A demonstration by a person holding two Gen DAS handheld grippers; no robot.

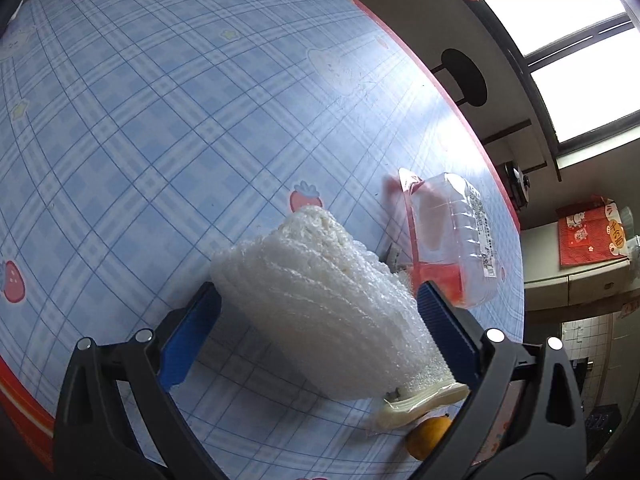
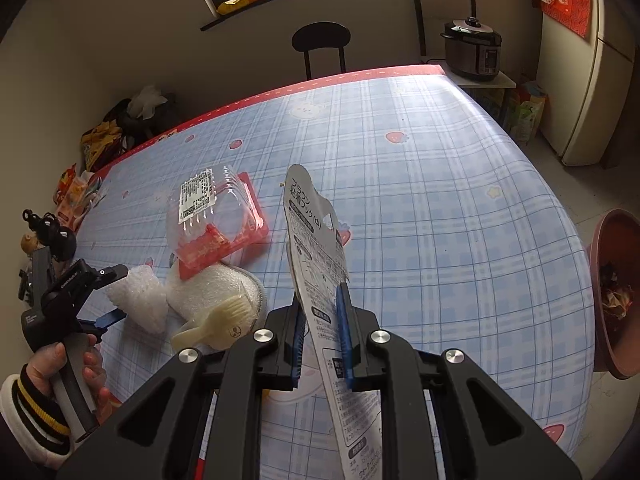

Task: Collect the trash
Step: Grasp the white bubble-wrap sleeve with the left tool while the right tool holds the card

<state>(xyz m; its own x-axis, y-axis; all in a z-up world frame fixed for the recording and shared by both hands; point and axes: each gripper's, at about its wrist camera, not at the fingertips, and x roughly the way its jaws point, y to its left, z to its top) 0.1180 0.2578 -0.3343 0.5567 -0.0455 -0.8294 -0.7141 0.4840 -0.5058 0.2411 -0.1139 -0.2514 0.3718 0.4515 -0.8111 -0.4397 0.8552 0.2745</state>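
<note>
Blue-checked oilcloth with strawberry prints covers the table (image 2: 440,200), and my trash lies scattered over its left part. My right gripper (image 2: 322,328) is clamped on a printed packaging card (image 2: 316,240), which stands upright between the blue pads, above the cloth. My left gripper (image 1: 320,328) has its jaws spread wide around a white bubble-wrap wad (image 1: 320,300); the right pad touches the wad's side, while the left pad stands just clear of it, so I call it unclosed. From the right wrist camera I see that same tool at the left edge, held by a hand (image 2: 68,368) in a striped cuff, its tip at the wad. Just beyond the wad lies a clear plastic clamshell tray (image 1: 448,232) with a red base and a white label. Near my left fingers sit a cream plastic scoop (image 1: 424,400) and a small orange fruit (image 1: 428,436). A reddish-brown bin (image 2: 612,300) with scraps inside stands off the table's right edge.
</note>
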